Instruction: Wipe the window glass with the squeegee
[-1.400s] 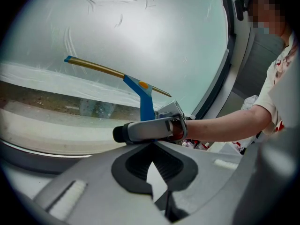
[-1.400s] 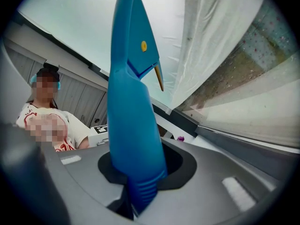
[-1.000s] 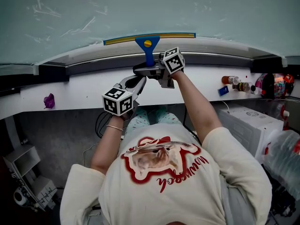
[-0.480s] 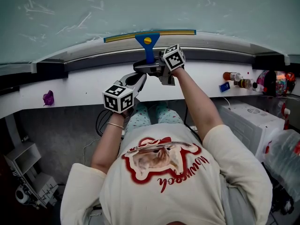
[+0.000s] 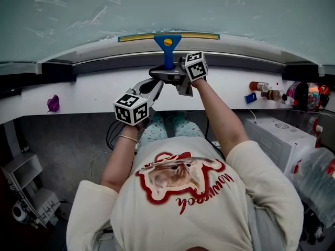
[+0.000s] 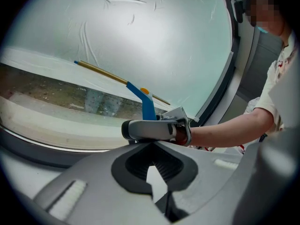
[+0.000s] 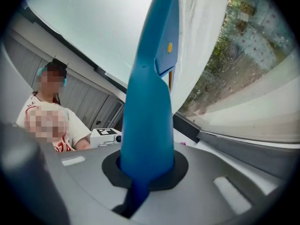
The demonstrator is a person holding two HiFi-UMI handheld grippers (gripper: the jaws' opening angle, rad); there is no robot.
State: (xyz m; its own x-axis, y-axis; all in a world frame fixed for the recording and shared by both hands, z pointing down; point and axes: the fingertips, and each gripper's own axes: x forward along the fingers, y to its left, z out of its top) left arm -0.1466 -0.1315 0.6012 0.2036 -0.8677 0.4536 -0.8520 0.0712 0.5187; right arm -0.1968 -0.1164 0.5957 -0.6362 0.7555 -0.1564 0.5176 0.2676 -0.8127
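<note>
your squeegee (image 5: 168,46) has a bright blue handle with a yellow dot on its head, and its blade is a yellow strip. the window glass (image 5: 235,9) is pale blue-green, streaked with thin white marks. the sill (image 5: 84,101) is white and the frame (image 5: 104,67) is dark grey. the small purple thing (image 5: 53,103) stands out against that white. your shirt (image 5: 178,208) is cream with a red-outlined print, and your trousers (image 5: 157,134) are pale teal and speckled.
</note>
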